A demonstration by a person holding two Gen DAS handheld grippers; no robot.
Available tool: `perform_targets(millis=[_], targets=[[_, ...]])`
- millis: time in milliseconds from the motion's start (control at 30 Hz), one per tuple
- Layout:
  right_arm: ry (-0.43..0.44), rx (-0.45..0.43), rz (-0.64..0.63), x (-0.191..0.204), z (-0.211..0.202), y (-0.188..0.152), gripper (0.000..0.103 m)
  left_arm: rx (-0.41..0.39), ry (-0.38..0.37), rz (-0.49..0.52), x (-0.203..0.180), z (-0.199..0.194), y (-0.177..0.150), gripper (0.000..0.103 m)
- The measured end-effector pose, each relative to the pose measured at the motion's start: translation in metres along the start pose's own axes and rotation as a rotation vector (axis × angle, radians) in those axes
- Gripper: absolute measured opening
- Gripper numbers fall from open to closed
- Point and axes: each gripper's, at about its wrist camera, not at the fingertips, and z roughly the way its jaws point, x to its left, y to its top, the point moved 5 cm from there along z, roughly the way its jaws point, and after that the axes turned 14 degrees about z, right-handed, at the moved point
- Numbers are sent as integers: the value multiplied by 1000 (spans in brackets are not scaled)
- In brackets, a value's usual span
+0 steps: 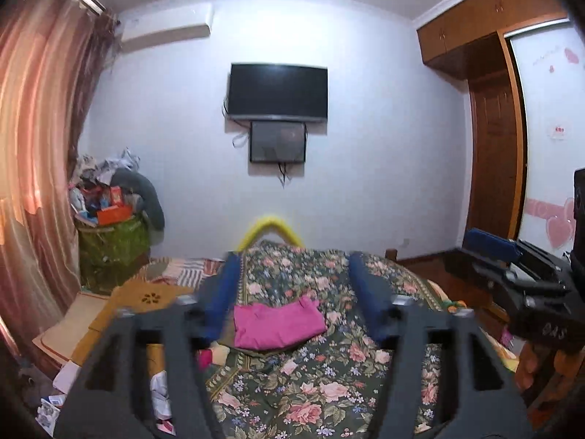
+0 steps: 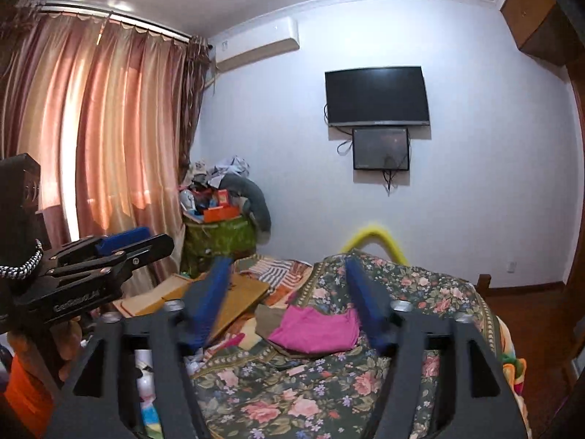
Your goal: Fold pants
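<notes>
- Pink pants lie folded mid-bed; both tongs, left and right, gape empty.
- Left view alone shows the wardrobe.
- Gripper lettering is too blurred to read.

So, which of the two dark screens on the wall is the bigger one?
The upper screen, mounted directly above the smaller one, is clearly wider and taller.

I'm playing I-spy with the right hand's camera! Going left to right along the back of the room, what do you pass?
Pink curtains → green basket piled with clutter → black television on the wall → brown wooden cupboard in the top corner.
</notes>
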Motion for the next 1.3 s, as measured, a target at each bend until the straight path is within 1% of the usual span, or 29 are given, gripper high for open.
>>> perform_targets(millis=[67,100,133,167,200,233,300,500,700,1000,1300], targets=[[-14,-20,-10,1,-4,-1,80,-8,19,5,0,-7,-1,75],[-16,-21,-12,2,-5,-1,82,-6,24,6,0,-8,-1,80],[-18,-22,-11,2,-4,-1,87,-7,25,2,0,-10,-3,85],[-21,-26,-10,3,-7,-1,94,-11,26,-5,1,-11,-3,88],[-27,-32,-12,4,-7,-1,97,-12,27,-8,1,-12,-4,93],[-33,-40,-17,5,-9,-1,103,-12,30,-7,1,-13,-4,98],[-39,-52,-25,9,-14,-1,103,-14,32,-8,2,-14,-7,102],[-60,-35,-16,9,-15,-8,103,-1,36,-24,5,-13,-12,103],[-67,-27,-18,8,-20,-15,103,1,45,-15,2,-13,-16,103],[-71,-19,-11,7,-23,-16,103,23,29,-13,-6,-6,-22,103],[-84,-8,0,4,-20,-18,103,49,32,-18,-5,2,-28,103]])
